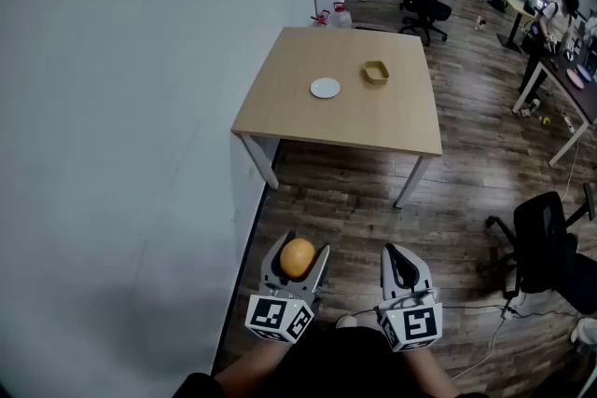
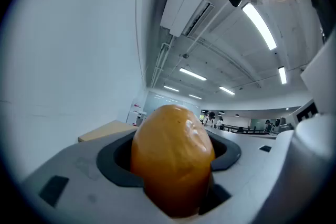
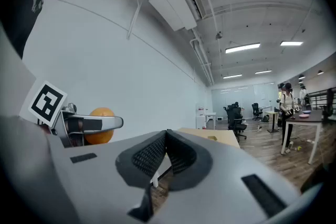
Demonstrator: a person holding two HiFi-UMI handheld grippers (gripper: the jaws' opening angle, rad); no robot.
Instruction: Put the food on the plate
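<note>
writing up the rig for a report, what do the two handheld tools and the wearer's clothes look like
The left tool and the right tool match: light grey moulded bodies with two tapering jaws lined by dark pads, which show a fine ribbed grid in the right gripper view. Each carries a white cube printed with black square markers at its rear. The person wears a dark top.

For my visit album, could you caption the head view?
Left gripper holds an orange fruit; a white plate and yellow bowl sit on the far wooden table.
</note>
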